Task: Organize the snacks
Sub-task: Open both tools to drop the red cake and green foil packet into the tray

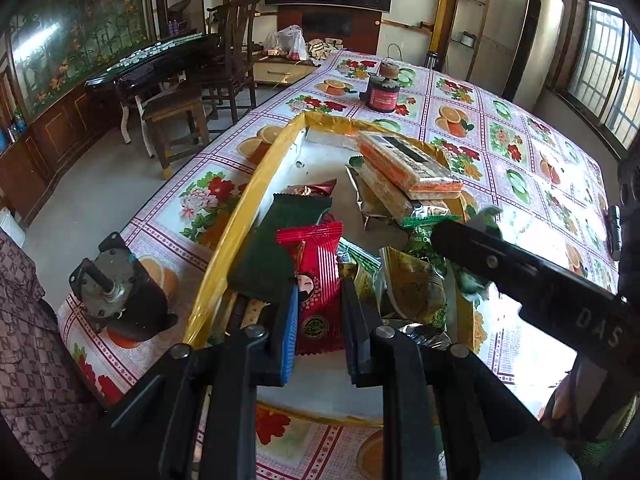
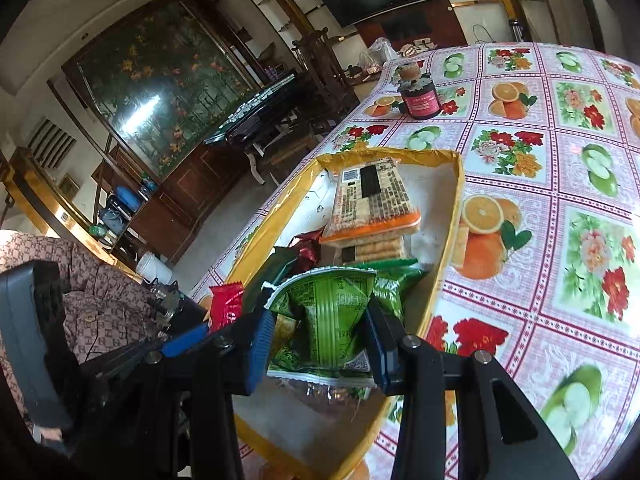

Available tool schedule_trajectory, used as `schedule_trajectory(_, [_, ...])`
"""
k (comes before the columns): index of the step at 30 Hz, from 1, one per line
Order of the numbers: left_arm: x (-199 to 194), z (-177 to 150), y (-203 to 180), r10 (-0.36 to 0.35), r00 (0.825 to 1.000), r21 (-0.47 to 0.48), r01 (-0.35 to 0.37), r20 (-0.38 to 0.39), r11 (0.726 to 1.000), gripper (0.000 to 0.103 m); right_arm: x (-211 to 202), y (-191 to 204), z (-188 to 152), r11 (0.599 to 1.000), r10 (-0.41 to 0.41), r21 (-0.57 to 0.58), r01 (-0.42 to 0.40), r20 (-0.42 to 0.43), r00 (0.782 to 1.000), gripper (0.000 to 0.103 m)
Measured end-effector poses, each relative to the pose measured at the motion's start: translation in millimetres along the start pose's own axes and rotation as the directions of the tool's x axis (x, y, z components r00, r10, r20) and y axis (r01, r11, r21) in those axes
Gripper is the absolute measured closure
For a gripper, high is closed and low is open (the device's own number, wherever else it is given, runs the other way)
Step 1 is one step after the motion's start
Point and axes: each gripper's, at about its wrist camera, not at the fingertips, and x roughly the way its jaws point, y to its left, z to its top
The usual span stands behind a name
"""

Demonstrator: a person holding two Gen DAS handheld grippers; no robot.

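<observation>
Fruit and flower squares cover the tablecloth (image 1: 500, 140) under a shallow box (image 1: 244, 196) with yellow edges, full of snacks. From the left wrist view, the left gripper (image 1: 319, 322) is clenched on a red packet (image 1: 316, 280), which shows a small cartoon face and a round green seal; its writing is too small to read. This packet stands between the two blue pads, long axis running away from the camera, upper end over a dark green packet (image 1: 276, 252). Behind, an orange cracker pack (image 1: 408, 160) lies slanted on a second pack. A green bag reads "Peas", and the black arm of the other gripper on the right carries the letters "DAS". A dark jar (image 1: 383, 94) stands beyond the box.

From the right wrist view, the right gripper (image 2: 322, 338) grasps a green snack bag (image 2: 332, 312), printed back toward the camera, text unreadable. The bag stands upright between the pads, above the near end of the box (image 2: 460, 184). The cracker pack (image 2: 372, 196) lies with its long axis pointing away, label of small characters and a barcode upward.
</observation>
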Motion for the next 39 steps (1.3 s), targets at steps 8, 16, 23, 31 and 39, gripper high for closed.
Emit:
schedule_trajectory(8, [10, 2, 0, 0.018, 1.0, 0.005, -0.018, -0.005, 1.0, 0.081, 18, 1, 3, 1.0, -0.016, -0.012, 0.016, -0.023, 1.0, 0.062])
schedule_trajectory(16, [11, 5, 3, 0.032, 0.999, 0.005, -0.032, -0.002, 0.999, 0.048, 24, 6, 5, 0.998, -0.051, -0.04, 0.05, -0.045, 0.998, 0.054])
schedule_trajectory(23, [-7, 7, 2, 0.051, 0.996, 0.008, -0.052, 0.067, 0.999, 0.035, 5, 2, 6, 0.999, -0.036, -0.016, 0.035, -0.013, 0.999, 0.04])
schedule_trajectory(31, [-25, 7, -2, 0.049, 0.993, 0.014, -0.051, 0.105, 0.999, 0.034, -17, -9, 4, 0.999, -0.008, 0.034, 0.007, 0.023, 1.0, 0.035])
schedule_trajectory(39, [-39, 6, -10, 0.044, 0.99, 0.023, -0.048, 0.133, 0.999, 0.034, -44, -14, -2, 0.999, -0.031, 0.039, 0.028, 0.063, 0.998, 0.035])
